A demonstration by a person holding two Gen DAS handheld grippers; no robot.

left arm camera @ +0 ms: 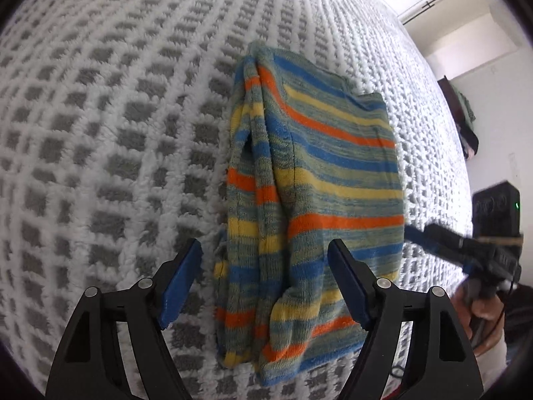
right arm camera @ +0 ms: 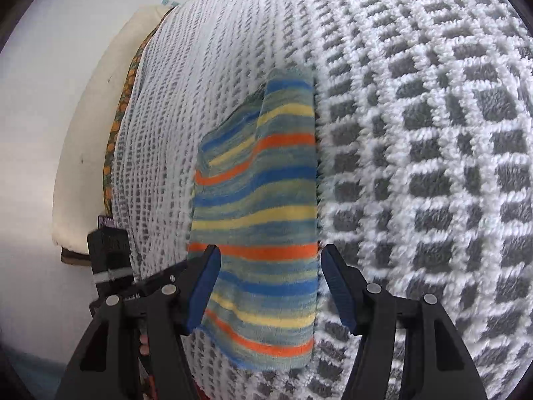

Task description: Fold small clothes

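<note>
A small striped garment (left arm camera: 309, 193), in blue, orange, yellow and grey-green, lies folded on a grey-and-white checked blanket (left arm camera: 116, 133). Its left part is bunched into long folds. My left gripper (left arm camera: 265, 260) is open and empty, with its jaws astride the garment's near end, just above it. In the right wrist view the garment (right arm camera: 263, 206) lies flat, and my right gripper (right arm camera: 269, 266) is open and empty over its near part. The right gripper also shows at the right edge of the left wrist view (left arm camera: 466, 246), held by a hand.
The blanket (right arm camera: 416, 133) covers a bed. A patterned sheet edge (right arm camera: 123, 100) and a pale mattress side (right arm camera: 96, 106) show at the left of the right wrist view. A white wall (left arm camera: 483, 66) and dark furniture (left arm camera: 459, 113) stand beyond the bed.
</note>
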